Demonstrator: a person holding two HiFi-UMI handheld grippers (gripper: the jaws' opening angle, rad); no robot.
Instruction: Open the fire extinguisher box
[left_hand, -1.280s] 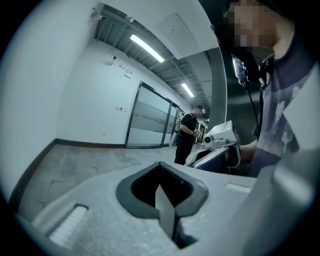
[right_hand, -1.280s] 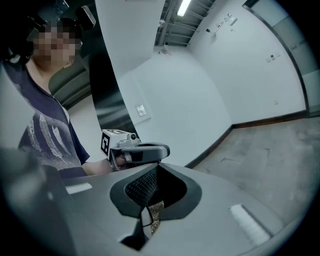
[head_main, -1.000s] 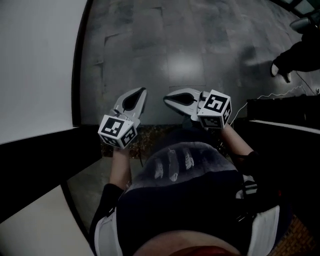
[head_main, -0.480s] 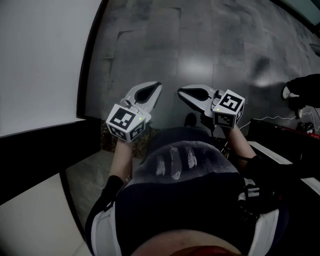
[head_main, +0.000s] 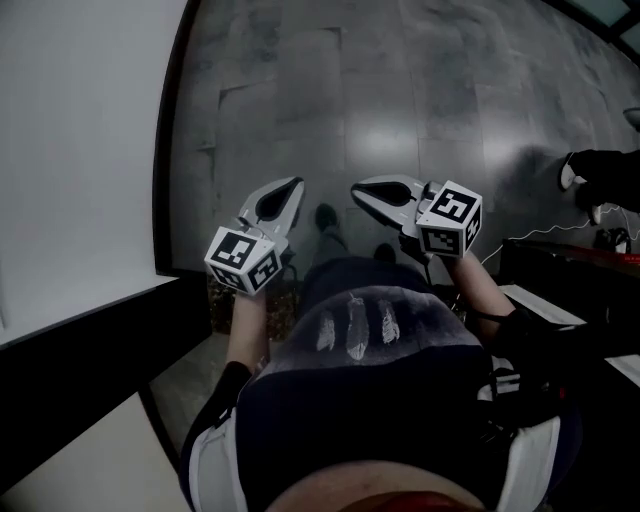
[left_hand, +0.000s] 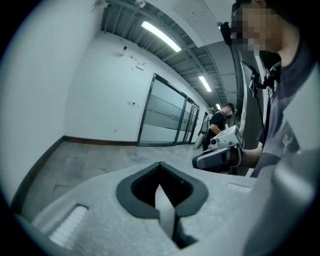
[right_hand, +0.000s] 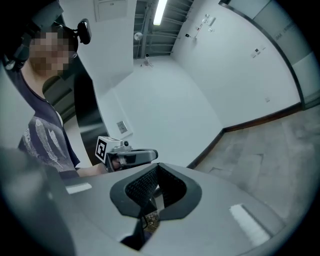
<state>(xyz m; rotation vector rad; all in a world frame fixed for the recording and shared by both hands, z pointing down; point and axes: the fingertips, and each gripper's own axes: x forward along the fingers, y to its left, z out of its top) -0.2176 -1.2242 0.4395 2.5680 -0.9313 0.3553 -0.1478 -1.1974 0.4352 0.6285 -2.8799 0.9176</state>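
Observation:
No fire extinguisher box shows in any view. The person holds both grippers out at waist height over the grey tiled floor (head_main: 400, 90). My left gripper (head_main: 293, 187) is shut with nothing in it, its jaws meeting at the tip in its own view (left_hand: 160, 167). My right gripper (head_main: 358, 190) is also shut and empty, and its own view (right_hand: 156, 172) shows its jaws closed. They point forward side by side, a small gap apart. Each shows in the other's view: the right gripper (left_hand: 220, 152) and the left gripper (right_hand: 127, 156).
A white wall (head_main: 70, 150) with a dark baseboard (head_main: 165, 160) runs along the left. Another person's dark sleeve and hand (head_main: 600, 175) reach in at the right, above a dark low unit (head_main: 570, 265) and a thin white cable (head_main: 530, 235). Glass partitions (left_hand: 165, 115) line the corridor ahead.
The person has stepped forward along the wall, and a shoe now shows between the grippers. Both grippers stay shut and side by side. The other person's hand has shifted at the right edge.

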